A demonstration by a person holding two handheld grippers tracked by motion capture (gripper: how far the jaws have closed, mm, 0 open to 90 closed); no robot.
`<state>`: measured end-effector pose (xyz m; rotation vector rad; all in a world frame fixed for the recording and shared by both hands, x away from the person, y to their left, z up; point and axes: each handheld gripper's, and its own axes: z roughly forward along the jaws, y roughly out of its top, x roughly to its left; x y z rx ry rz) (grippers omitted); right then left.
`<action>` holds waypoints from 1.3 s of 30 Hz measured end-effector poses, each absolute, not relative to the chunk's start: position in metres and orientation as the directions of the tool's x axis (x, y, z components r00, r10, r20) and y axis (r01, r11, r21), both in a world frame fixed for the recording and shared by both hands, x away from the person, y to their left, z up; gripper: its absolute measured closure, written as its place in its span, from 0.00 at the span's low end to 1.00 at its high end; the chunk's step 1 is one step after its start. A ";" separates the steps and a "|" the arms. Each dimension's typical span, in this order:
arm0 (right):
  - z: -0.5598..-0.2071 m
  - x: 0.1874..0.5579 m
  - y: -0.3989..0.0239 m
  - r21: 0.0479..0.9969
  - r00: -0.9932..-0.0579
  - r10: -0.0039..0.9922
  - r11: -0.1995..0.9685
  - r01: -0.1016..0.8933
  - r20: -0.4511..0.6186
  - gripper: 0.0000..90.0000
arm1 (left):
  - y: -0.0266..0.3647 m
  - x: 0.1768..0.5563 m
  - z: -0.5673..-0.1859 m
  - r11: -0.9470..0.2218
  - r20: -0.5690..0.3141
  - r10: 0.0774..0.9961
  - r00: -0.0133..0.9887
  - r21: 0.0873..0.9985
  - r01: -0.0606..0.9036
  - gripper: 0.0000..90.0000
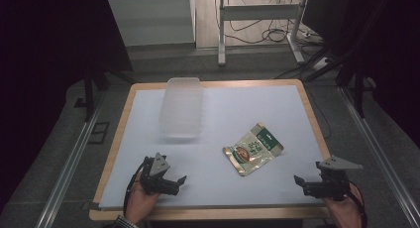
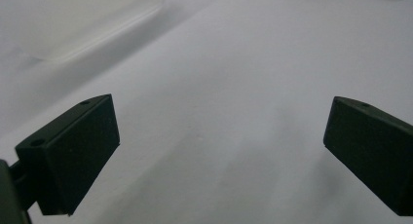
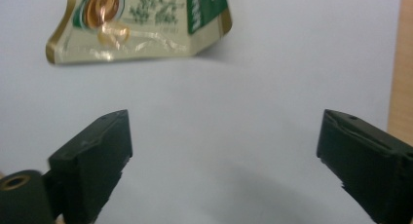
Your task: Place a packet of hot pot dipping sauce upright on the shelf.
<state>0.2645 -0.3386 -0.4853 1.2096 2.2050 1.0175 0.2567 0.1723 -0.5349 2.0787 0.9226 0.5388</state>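
Observation:
A gold and green snack pouch (image 1: pixel 252 148) lies flat on the white sheet (image 1: pixel 233 114), right of centre; in the right gripper view the pouch (image 3: pixel 141 27) sits beyond the jaws, up and to the left. A clear plastic container (image 1: pixel 182 107) stands at the back left of the sheet. My left gripper (image 1: pixel 178 181) rests near the front left edge, held by a hand, jaws wide apart with nothing between them (image 2: pixel 221 146). Near the front right corner my right gripper (image 1: pixel 299 182) is open too, its jaws spread over bare sheet (image 3: pixel 224 156).
The sheet covers a wooden table (image 1: pixel 309 114) whose rim shows on all sides. Beyond the far edge stand metal frame legs (image 1: pixel 221 34) and loose cables (image 1: pixel 267 32) on the floor. A metal rail (image 1: pixel 69 168) runs along the left.

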 end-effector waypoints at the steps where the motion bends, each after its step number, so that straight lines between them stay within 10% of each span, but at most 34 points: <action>1: -0.485 0.266 -0.339 0.775 -0.533 0.846 0.347 0.527 -0.017 0.02 | 0.172 0.257 -0.535 -0.430 0.063 0.761 0.646 0.795 0.428 0.00; 39: -0.489 0.275 -0.338 0.796 -0.593 0.805 0.345 0.497 0.022 0.00 | 0.173 0.256 -0.536 -0.425 0.061 0.752 0.657 0.806 0.413 0.00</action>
